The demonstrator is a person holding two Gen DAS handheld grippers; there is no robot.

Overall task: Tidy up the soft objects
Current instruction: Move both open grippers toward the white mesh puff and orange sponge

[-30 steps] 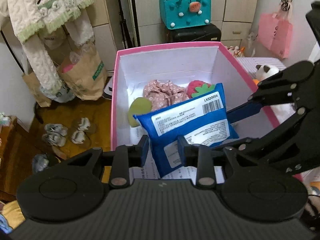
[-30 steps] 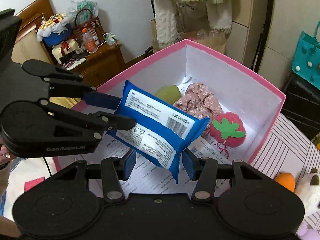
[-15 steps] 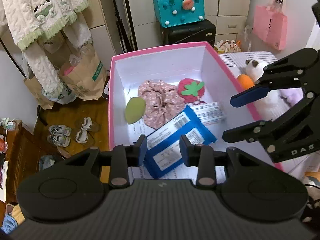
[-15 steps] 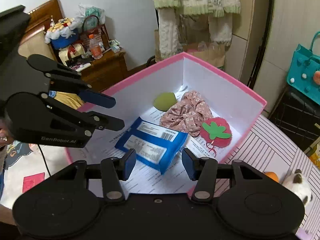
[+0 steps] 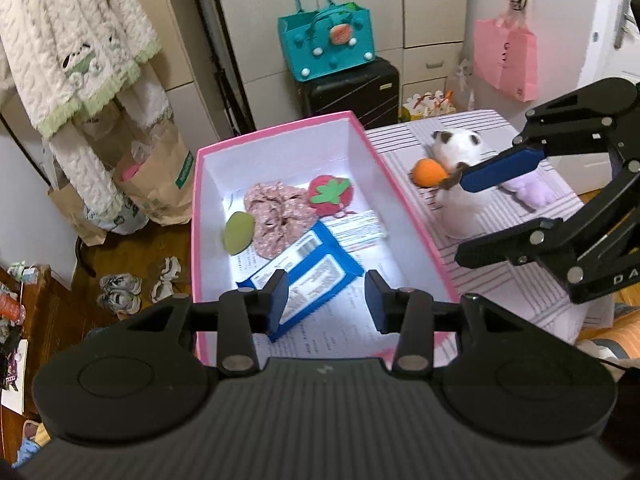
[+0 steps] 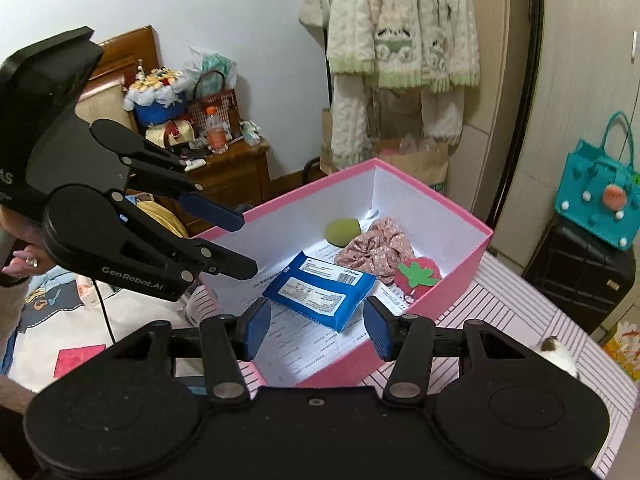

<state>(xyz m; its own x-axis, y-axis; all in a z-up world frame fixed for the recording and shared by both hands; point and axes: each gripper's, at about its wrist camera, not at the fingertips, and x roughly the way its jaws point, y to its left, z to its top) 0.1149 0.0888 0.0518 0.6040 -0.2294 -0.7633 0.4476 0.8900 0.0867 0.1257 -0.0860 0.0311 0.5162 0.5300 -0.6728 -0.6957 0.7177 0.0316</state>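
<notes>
A pink box [image 5: 412,216] [image 6: 472,264] with white walls holds a blue soft packet [image 5: 316,268] [image 6: 320,294], a floral pink scrunchie [image 5: 276,218] [image 6: 374,248], a red felt strawberry [image 5: 330,198] [image 6: 418,274] and a green pad [image 5: 239,233] [image 6: 341,231]. My left gripper [image 5: 326,306] [image 6: 236,236] is open and empty above the box's near end. My right gripper [image 6: 316,328] [image 5: 480,208] is open and empty, off to the box's right. A white plush [image 5: 460,184] with an orange ball [image 5: 427,172] and a purple plush [image 5: 528,194] lie on the striped cloth.
The striped cloth [image 5: 500,248] [image 6: 512,320] covers the surface under the box. A teal bag [image 5: 328,48] sits on a black suitcase [image 5: 352,92] behind. A pink bag [image 5: 506,60] hangs at the right. A wooden cabinet [image 6: 232,172] with clutter stands left.
The blue packet was let go by both grippers and dropped flat into the box. Both grippers opened and drew back and up from the box.
</notes>
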